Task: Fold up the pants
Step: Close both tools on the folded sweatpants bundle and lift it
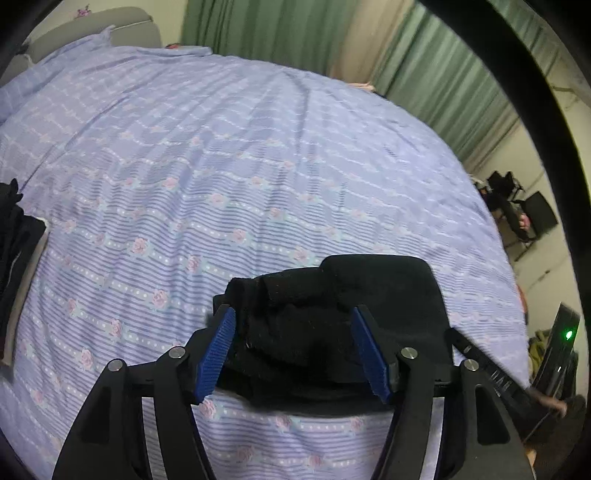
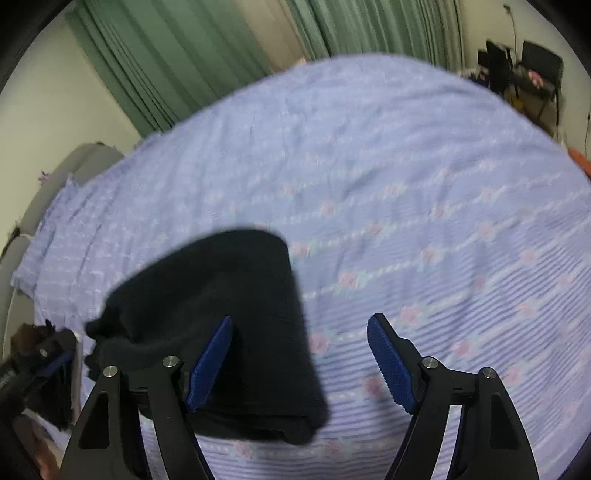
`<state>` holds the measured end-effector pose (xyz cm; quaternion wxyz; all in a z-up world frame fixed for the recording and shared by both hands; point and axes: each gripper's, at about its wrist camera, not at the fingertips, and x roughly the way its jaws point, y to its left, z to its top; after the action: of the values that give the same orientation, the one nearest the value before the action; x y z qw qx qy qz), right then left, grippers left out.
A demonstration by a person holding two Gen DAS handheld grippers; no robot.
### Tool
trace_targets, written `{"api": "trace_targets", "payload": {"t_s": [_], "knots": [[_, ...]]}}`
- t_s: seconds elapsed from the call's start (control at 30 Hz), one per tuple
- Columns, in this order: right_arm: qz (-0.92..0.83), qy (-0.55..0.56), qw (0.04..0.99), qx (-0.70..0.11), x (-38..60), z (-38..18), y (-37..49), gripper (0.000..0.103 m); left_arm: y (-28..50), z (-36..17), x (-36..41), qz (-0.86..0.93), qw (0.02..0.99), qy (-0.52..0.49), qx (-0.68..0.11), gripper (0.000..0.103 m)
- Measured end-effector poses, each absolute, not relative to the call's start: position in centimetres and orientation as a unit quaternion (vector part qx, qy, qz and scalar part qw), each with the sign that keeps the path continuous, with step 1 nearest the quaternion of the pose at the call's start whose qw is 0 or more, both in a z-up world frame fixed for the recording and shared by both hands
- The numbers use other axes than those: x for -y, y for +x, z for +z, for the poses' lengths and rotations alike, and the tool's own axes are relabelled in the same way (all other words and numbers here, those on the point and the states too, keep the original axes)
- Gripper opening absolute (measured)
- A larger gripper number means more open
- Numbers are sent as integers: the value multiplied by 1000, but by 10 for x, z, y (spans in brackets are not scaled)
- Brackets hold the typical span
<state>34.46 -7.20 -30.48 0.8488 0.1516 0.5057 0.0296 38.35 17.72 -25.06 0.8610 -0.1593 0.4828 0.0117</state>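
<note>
The black pants (image 1: 332, 317) lie folded into a thick bundle on the lilac flowered bedspread (image 1: 221, 166). My left gripper (image 1: 293, 332) is open, its blue pads either side of the bundle's bunched near edge, not closed on it. In the right wrist view the same folded pants (image 2: 221, 314) lie at lower left. My right gripper (image 2: 299, 339) is open; its left pad (image 2: 210, 362) is over the pants, its right pad (image 2: 391, 362) over bare bedspread (image 2: 406, 184). The other gripper (image 2: 40, 365) shows at the far left edge.
A pile of dark clothes (image 1: 14, 258) lies at the bed's left edge. Green curtains (image 1: 277, 26) hang behind the bed. Black chairs (image 1: 524, 210) and a device with a green light (image 1: 567, 334) stand to the right of the bed.
</note>
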Motion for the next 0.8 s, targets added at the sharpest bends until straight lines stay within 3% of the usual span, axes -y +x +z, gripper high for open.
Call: {"api": "trace_targets", "payload": {"t_s": [0.1,0.37,0.47,0.8], "knots": [[69,176,825,-533,48,-324,337,68,387,-258,-174,21,859,-140,-492,66],[97,90,839,-528,12,-324,307,68,376,-303,-189,72,822,-142,-547,69],[99,87,836,-532,11,-325,311,69,365,-307,-200,76,821,-159,-542,76],[107,102,829,-540,20,-313,313,71,331,-325,-234,60,797,-243,-549,77]]}}
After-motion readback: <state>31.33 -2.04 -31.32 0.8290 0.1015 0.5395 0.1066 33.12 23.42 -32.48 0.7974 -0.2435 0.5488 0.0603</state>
